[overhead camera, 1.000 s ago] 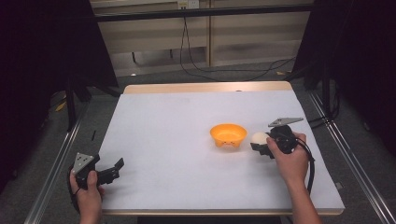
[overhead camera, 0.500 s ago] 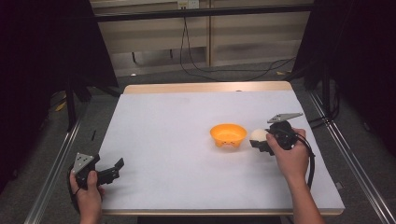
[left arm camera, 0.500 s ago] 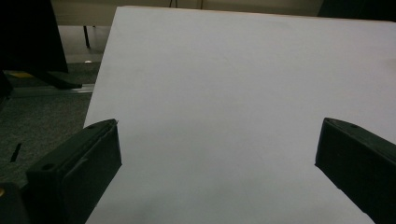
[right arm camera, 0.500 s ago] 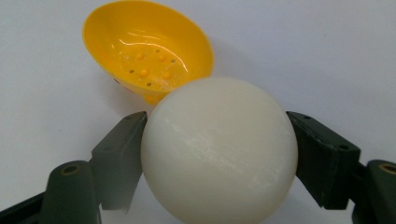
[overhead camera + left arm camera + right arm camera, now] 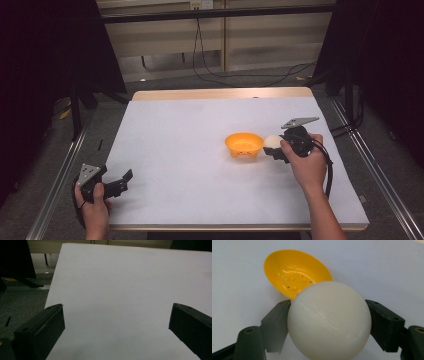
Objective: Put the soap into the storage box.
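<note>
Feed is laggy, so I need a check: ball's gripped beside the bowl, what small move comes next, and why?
Probably lift slightly and carry it over the orange bowl: the right gripper is clamped on the white ball, beside the rim, not above it.

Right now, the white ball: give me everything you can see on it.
The white ball is a plain off-white sphere, smooth with faint streaks and a dull sheen, plastic by the look, with no markings or damage visible. It sits clamped between the two black jaws of the right tongs, one pad pressed on each side. In the high view it is right beside the orange bowl, on the side nearer the person's right hand, not in it. Whether it touches the bowl or the table cannot be told.
</note>
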Demonstrator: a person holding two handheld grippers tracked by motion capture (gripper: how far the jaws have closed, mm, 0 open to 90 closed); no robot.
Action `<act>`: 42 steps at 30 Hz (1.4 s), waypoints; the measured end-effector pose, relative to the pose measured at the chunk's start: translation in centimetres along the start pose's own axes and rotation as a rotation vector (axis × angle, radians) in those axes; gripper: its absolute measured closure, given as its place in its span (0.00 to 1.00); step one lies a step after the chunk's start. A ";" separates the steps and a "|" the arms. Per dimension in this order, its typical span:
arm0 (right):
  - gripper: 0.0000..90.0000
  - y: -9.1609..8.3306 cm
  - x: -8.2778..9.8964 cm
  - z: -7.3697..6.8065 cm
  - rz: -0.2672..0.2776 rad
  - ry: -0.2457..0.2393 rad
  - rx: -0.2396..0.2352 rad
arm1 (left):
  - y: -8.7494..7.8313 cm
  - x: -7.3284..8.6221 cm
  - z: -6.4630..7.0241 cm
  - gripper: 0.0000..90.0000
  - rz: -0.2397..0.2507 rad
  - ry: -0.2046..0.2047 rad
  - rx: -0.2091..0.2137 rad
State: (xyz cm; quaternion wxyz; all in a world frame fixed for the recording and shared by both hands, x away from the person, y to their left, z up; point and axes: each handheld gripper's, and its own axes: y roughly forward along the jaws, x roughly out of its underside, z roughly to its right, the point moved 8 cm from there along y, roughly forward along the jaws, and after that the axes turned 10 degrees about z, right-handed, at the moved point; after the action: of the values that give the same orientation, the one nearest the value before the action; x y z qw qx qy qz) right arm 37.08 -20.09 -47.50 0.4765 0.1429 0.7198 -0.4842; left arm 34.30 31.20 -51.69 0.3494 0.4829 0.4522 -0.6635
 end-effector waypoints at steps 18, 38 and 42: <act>0.26 1.6 -1.7 -1.6 0.007 -0.013 -0.044 | 0.0 0.0 0.0 0.00 0.001 -0.003 0.000; 0.26 3.3 -3.0 -2.6 -0.001 -0.036 -0.069 | 0.0 0.0 0.0 0.00 0.003 -0.006 0.000; 0.26 3.6 -3.1 -2.7 -0.003 -0.038 -0.070 | 0.0 0.0 0.0 0.00 0.003 -0.007 0.000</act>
State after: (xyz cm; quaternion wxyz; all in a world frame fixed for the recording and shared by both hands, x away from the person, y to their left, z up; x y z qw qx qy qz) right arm 39.59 -15.21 -46.74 0.4940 0.1158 0.7273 -0.4623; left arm 34.32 31.22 -51.68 0.3519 0.4814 0.4504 -0.6645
